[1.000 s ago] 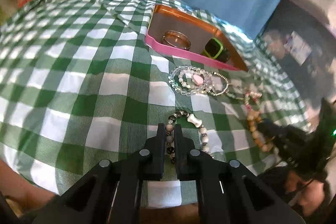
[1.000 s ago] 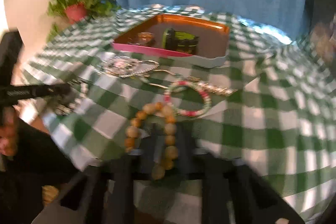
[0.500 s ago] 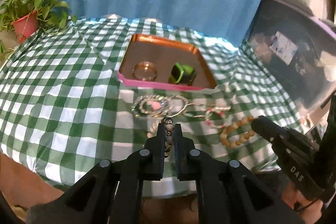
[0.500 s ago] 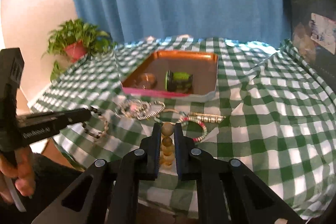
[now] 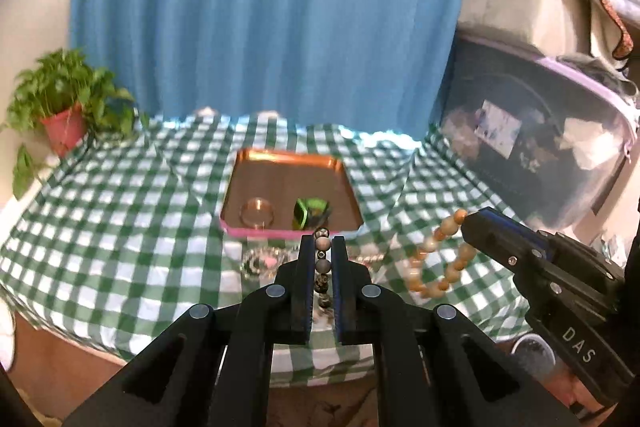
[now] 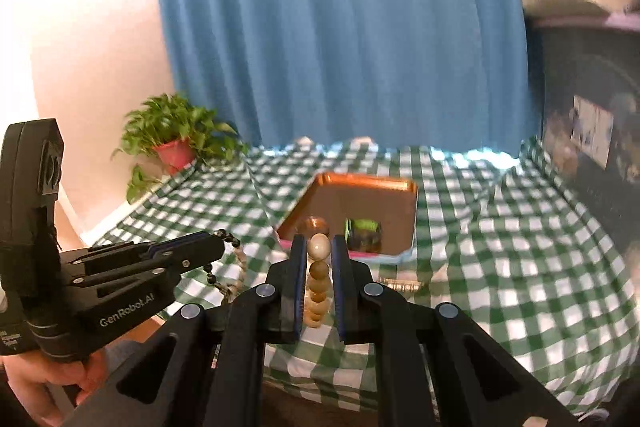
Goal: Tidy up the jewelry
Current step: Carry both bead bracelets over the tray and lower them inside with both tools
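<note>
My left gripper [image 5: 323,247] is shut on a dark grey beaded bracelet [image 5: 323,265] and holds it in the air in front of the table; from the right wrist view the bracelet [image 6: 230,259] hangs from that gripper [image 6: 218,247]. My right gripper [image 6: 319,247] is shut on a tan wooden bead bracelet [image 6: 318,275], which dangles at the right of the left wrist view [image 5: 440,259]. An orange tray with a pink front rim [image 5: 240,163] holds a copper bangle [image 5: 258,213] and a green watch [image 5: 310,213].
A green checked cloth [image 5: 120,227] covers the table. A clear bead bracelet with a pink charm [image 5: 264,261] and a chain [image 5: 370,258] lie before the tray. A potted plant [image 5: 64,115] stands back left, a blue curtain [image 5: 260,19] behind, boxes [image 5: 532,99] right.
Both grippers have lifted their bracelets off the cloth and pulled back from the table, so the tray and the table look smaller and farther. Both stay shut.
</note>
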Action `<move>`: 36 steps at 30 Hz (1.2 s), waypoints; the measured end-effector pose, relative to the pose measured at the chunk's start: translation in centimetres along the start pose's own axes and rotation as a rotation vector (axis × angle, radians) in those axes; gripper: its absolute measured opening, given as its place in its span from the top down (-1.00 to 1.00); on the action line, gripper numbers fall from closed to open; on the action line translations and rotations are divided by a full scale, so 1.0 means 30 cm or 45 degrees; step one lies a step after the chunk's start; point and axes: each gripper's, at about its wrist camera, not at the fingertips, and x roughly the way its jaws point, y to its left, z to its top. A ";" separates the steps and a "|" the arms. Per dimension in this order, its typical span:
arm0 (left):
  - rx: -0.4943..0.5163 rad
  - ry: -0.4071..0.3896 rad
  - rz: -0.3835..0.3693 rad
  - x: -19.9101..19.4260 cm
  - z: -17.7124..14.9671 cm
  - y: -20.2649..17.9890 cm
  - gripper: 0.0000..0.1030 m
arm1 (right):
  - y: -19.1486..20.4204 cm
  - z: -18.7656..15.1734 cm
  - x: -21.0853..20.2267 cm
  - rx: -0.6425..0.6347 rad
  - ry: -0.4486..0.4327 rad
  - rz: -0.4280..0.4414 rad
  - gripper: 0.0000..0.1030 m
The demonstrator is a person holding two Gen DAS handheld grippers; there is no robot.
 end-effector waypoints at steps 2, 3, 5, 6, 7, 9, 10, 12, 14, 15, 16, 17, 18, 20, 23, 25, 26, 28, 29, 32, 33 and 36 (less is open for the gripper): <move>0.016 -0.024 0.018 -0.033 0.018 -0.016 0.84 | 0.005 0.021 -0.030 -0.014 -0.018 0.005 0.79; 0.023 -0.032 0.027 -0.047 0.026 -0.023 0.84 | 0.005 0.032 -0.044 -0.015 -0.026 0.011 0.79; 0.033 -0.039 0.048 -0.061 0.034 -0.034 0.84 | 0.000 0.047 -0.064 -0.010 -0.043 0.028 0.79; 0.036 -0.038 0.061 -0.065 0.040 -0.039 0.84 | -0.002 0.054 -0.073 -0.010 -0.053 0.035 0.79; 0.034 -0.035 0.068 -0.067 0.043 -0.042 0.84 | -0.004 0.059 -0.078 -0.011 -0.058 0.040 0.79; 0.020 -0.023 0.079 -0.062 0.048 -0.045 0.84 | -0.008 0.062 -0.085 -0.009 -0.065 0.050 0.79; 0.022 -0.020 0.084 -0.058 0.051 -0.049 0.84 | -0.012 0.062 -0.084 -0.004 -0.067 0.056 0.79; 0.041 -0.014 0.103 -0.045 0.060 -0.060 0.84 | -0.019 0.065 -0.072 0.007 -0.062 0.064 0.79; 0.049 -0.004 0.102 -0.034 0.068 -0.059 0.84 | -0.018 0.068 -0.053 0.011 -0.048 0.065 0.79; 0.059 0.004 0.101 -0.021 0.076 -0.059 0.84 | -0.020 0.070 -0.035 0.017 -0.036 0.068 0.79; 0.067 0.006 0.101 -0.012 0.081 -0.057 0.84 | -0.021 0.071 -0.022 0.024 -0.028 0.072 0.79; 0.078 0.006 0.103 0.003 0.089 -0.052 0.84 | -0.023 0.073 -0.006 0.029 -0.020 0.071 0.79; 0.080 0.006 0.106 0.016 0.096 -0.048 0.84 | -0.023 0.076 0.011 0.025 -0.012 0.068 0.79; 0.065 0.013 0.096 0.061 0.110 -0.020 0.84 | -0.031 0.083 0.052 0.008 -0.004 0.058 0.79; 0.030 0.028 0.084 0.139 0.132 0.036 0.84 | -0.060 0.094 0.104 0.008 0.006 0.057 0.79; -0.006 0.022 0.058 0.191 0.152 0.082 0.84 | -0.082 0.106 0.145 -0.013 0.002 0.047 0.79; -0.018 0.018 0.049 0.206 0.159 0.097 0.84 | -0.089 0.112 0.159 -0.027 0.001 0.041 0.79; -0.041 0.009 0.034 0.248 0.179 0.131 0.84 | -0.111 0.130 0.198 -0.045 0.001 0.032 0.79; -0.047 0.005 0.026 0.269 0.191 0.143 0.84 | -0.122 0.142 0.222 -0.045 0.001 0.033 0.79; -0.056 -0.003 0.006 0.338 0.229 0.173 0.84 | -0.161 0.177 0.304 -0.036 0.004 0.032 0.79; -0.059 -0.007 -0.006 0.365 0.244 0.184 0.84 | -0.172 0.183 0.328 -0.033 0.005 0.033 0.79; -0.055 -0.018 -0.027 0.445 0.271 0.208 0.84 | -0.208 0.194 0.417 -0.028 0.013 0.013 0.79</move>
